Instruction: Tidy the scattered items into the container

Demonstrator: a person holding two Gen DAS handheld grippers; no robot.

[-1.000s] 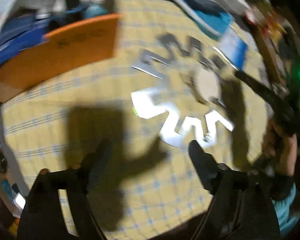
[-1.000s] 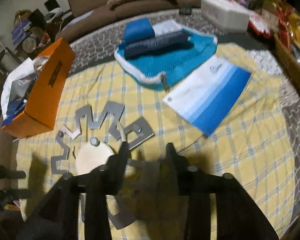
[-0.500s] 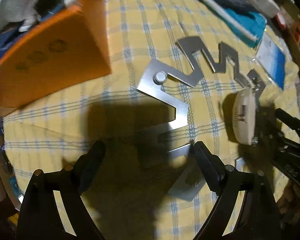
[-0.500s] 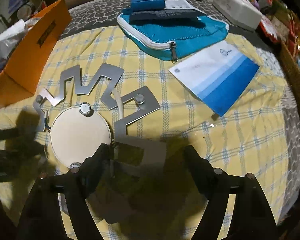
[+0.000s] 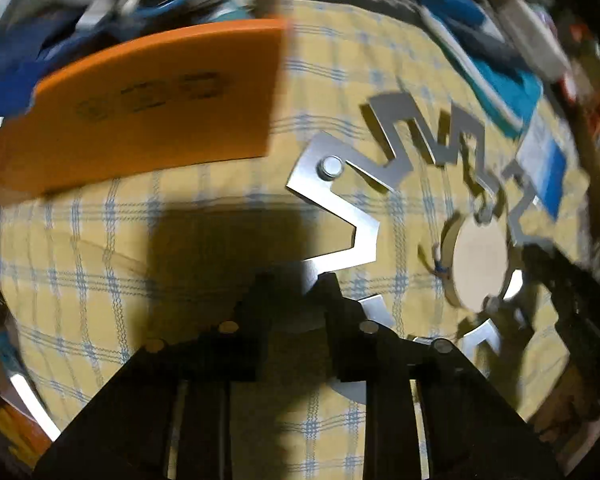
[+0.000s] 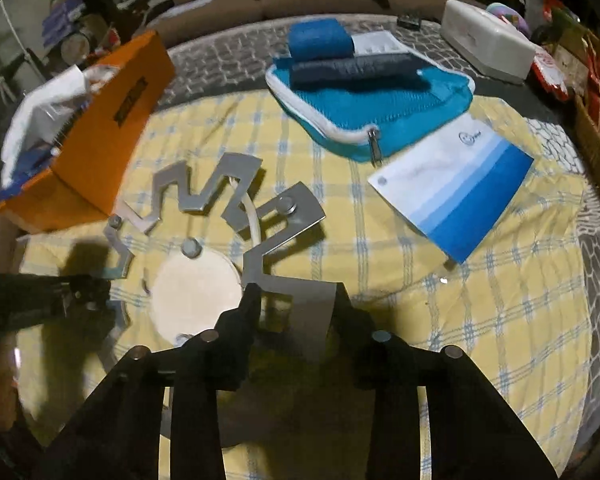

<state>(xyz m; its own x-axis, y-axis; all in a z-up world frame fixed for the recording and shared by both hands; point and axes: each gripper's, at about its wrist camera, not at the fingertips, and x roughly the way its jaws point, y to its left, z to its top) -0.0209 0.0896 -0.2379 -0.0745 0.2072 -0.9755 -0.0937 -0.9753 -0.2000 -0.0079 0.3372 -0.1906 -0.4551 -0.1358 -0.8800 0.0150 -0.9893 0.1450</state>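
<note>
While clamped at opposite edges by left hand-held gripper (image 5: pixel 296 292) and right hand-held gripper (image 6: pixel 296 304), zigzag metal ring (image 6: pixel 204 196) on table (image 6: pixel 500 320): likely stiff, thin, slippery; best gripped on flat tabs.

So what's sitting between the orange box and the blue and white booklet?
In the right wrist view, the zigzag metal ring with its white disc lies on the yellow cloth between the orange box and the booklet.
</note>
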